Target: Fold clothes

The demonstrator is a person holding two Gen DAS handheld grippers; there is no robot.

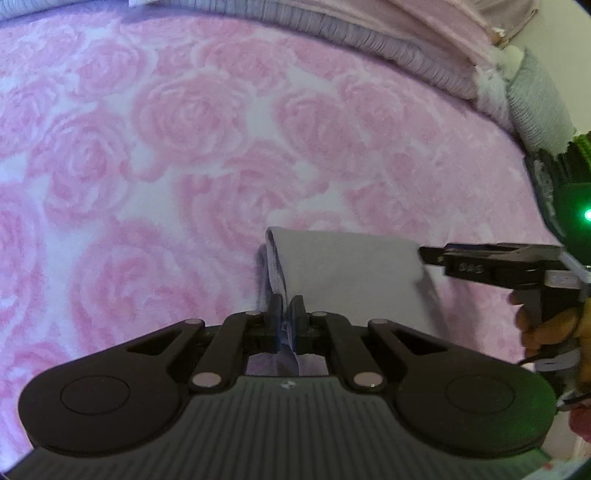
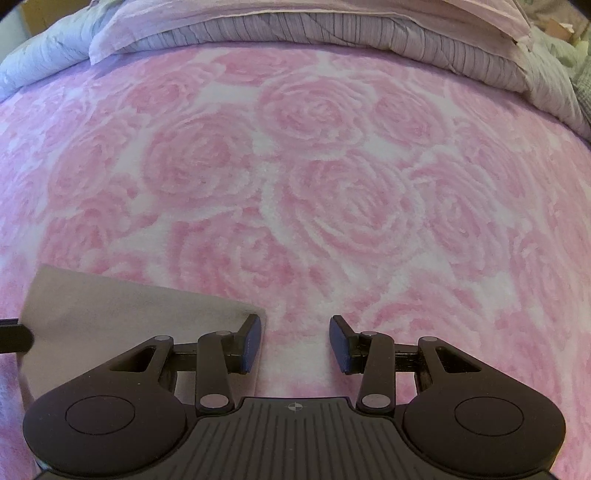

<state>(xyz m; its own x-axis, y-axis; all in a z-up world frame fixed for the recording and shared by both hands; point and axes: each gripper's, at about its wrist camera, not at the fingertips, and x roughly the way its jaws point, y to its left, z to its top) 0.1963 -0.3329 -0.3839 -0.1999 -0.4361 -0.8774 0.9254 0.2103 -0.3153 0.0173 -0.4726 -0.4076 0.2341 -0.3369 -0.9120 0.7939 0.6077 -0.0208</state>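
A small pale lilac-grey garment [image 1: 347, 269] lies folded on the pink rose blanket [image 1: 184, 147]. My left gripper [image 1: 286, 306] is shut on its near left edge, with cloth pinched between the pads. In the left wrist view my right gripper [image 1: 428, 254] reaches in from the right, held by a hand [image 1: 546, 328], its tip at the garment's right edge. The right wrist view shows that gripper [image 2: 295, 343] open, nothing between its fingers; its left finger [image 2: 251, 343] rests beside the garment's [image 2: 129, 314] right corner. The left gripper's tip [image 2: 14, 336] shows at the left border.
Folded striped grey and pink bedding [image 2: 332, 33] is piled along the far edge of the blanket [image 2: 332, 184]. A pale quilt [image 2: 44, 55] lies at the far left. Dark equipment with a green light [image 1: 585, 214] stands off the right side in the left wrist view.
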